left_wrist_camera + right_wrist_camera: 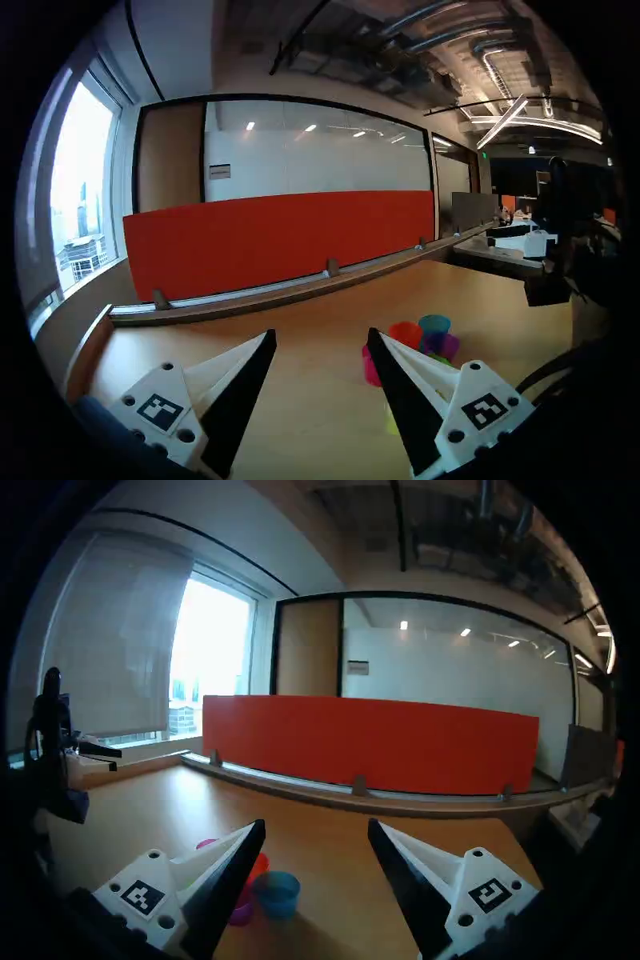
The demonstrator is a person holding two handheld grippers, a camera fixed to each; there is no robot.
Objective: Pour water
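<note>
A cluster of small plastic cups stands on the wooden table. In the left gripper view I see an orange cup [406,333], a teal cup [434,324], a purple cup [445,346] and a pink cup [370,368], partly behind my right-hand finger. My left gripper [321,346] is open, nothing between its fingers, hovering short of the cups. In the right gripper view a blue cup [277,893] sits beside a purple cup [241,913] and a red cup [258,868], partly hidden by the left-hand finger. My right gripper [317,826] is open and empty above the table.
An orange divider panel [280,236] runs along the table's far edge, with a rail at its foot. Windows [210,660] lie to the left. The other gripper and a dark sleeve [572,240] show at the right of the left gripper view. More desks [520,240] stand beyond.
</note>
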